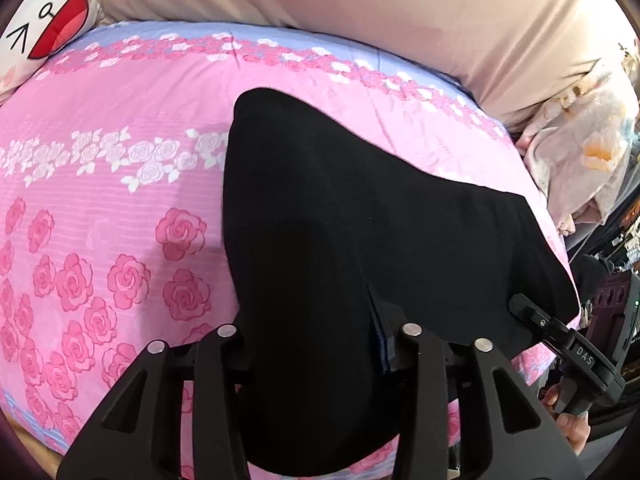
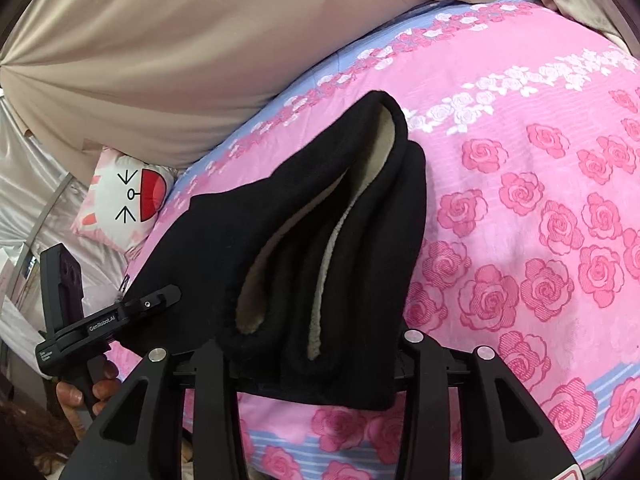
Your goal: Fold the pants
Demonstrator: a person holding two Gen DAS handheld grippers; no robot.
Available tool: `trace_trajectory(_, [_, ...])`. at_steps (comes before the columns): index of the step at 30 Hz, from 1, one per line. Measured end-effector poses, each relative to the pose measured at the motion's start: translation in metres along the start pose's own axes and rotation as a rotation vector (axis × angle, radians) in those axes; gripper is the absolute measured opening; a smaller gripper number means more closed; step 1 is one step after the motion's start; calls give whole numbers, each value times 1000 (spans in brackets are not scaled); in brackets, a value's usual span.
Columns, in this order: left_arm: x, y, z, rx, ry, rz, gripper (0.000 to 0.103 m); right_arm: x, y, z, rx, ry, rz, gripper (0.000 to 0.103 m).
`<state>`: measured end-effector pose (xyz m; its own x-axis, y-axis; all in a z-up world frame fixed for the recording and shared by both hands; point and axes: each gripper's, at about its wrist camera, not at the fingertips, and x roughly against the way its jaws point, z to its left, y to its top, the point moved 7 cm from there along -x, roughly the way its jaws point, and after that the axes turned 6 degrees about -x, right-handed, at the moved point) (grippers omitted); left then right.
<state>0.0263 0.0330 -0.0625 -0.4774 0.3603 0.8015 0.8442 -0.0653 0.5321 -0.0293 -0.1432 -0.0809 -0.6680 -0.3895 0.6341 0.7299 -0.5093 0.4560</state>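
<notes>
Two handheld grippers grasp one pair of black pants [image 1: 360, 216] over a bed spread with a pink rose-print sheet [image 1: 100, 184].

Left gripper [image 1: 316, 360]: clenched on a thick bunch of the black cloth, which fills the gap between its fingers and rises from the grip. Right gripper [image 2: 316, 364]: likewise clenched on the pants, holding an edge where several layers stack and a cream fleece lining [image 2: 332, 256] shows between them.

Outward from the grippers, the pants run away toward the far side of the bed, ending in a rounded dark end near a band of small white and pink flowers. Each camera sees the other gripper off to the side, pinching the same near edge, so the two hold the garment side by side, with the cloth spanning between them.

The garment's long axis points forward, away from both grippers; neither looks clearly nearer to its far end. Any fold that carries the held edge onto the far end would, in my judgement, travel straight ahead along that axis.

Beyond the sheet: a beige draped cloth [image 1: 360, 0] and a white cartoon-face cushion [image 2: 128, 200] at the bed's edge.
</notes>
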Motion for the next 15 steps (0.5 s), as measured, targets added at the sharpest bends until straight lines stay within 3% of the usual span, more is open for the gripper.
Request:
trace_trajectory(2, [-4,-2,2,4,12,9,52,-3,-1,-6,-26,3,10,53])
trace_trajectory(5, [-16,-9,8,40,23,46,81,-4,-1,-12,-69,32,11,56])
trace_trajectory(7, [-19,-10,11,87,-4,43,85,-3,-1,-11,-65,25,6,56])
trace_trajectory(8, [-19,-10,10,87,-1,52,84,-4,-2,-11,-66,24,3,56])
trace_trajectory(9, [-20,-10,9,87,-2,54,76,-4,-2,-9,-61,18,-2,55])
trace_trajectory(10, [-18,-9,8,88,-8,50,71,-3,-3,-5,-44,22,-9,45])
trace_trajectory(12, [-10,-5,6,77,-7,25,44,5,-1,5,7,9,-34,36])
trace_trajectory(15, [5,4,1,64,-34,-7,35,13,3,21,48,15,-57,34])
